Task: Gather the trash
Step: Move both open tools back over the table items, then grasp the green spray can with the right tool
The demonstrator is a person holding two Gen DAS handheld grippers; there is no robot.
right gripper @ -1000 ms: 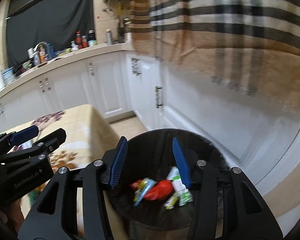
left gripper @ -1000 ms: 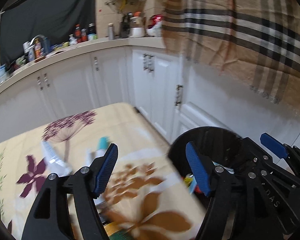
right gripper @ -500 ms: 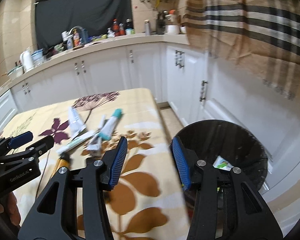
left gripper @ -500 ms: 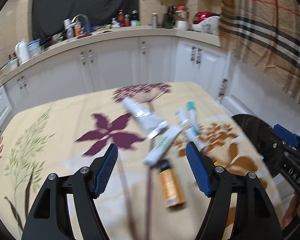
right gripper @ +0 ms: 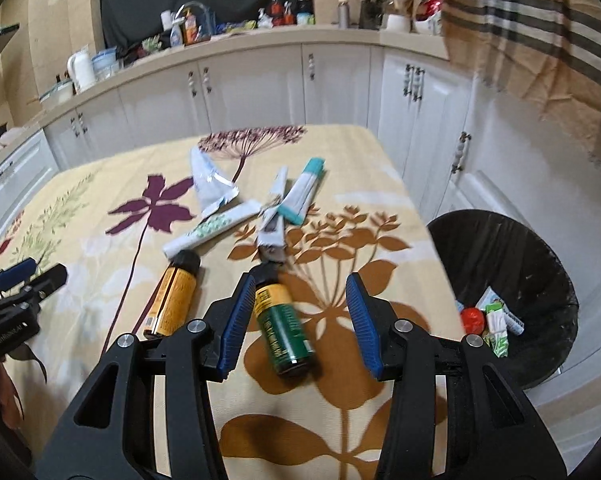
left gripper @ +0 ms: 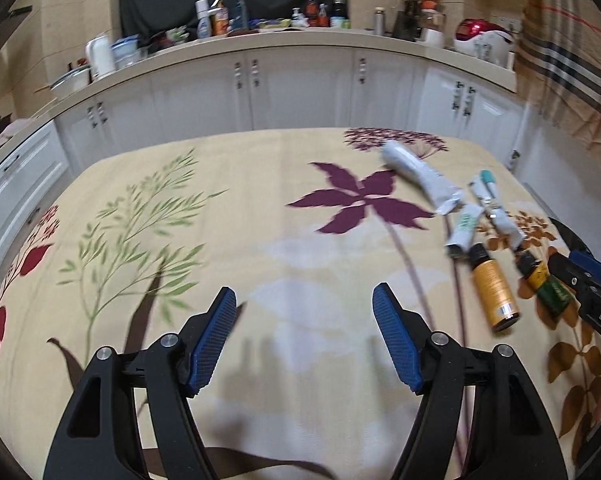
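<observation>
- The left gripper (left gripper: 304, 334) is wide open and holds nothing, over the bare tablecloth (left gripper: 260, 216).
- The orange bottle (right gripper: 172, 296), the tubes (right gripper: 216, 228) and the green bottle (right gripper: 284, 328) lie on the table.
- The right gripper (right gripper: 300, 320) is wide open and empty, its jaws on both sides of the green bottle.
- The bin (right gripper: 500, 252) stands far right, with wrappers (right gripper: 496, 324) inside.

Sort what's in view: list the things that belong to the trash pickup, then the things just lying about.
Job: green bottle, orange bottle, teal-capped tube, white tubes, black bin, right gripper.

Lying about: counter bottles, white kettle, checked cloth.
</observation>
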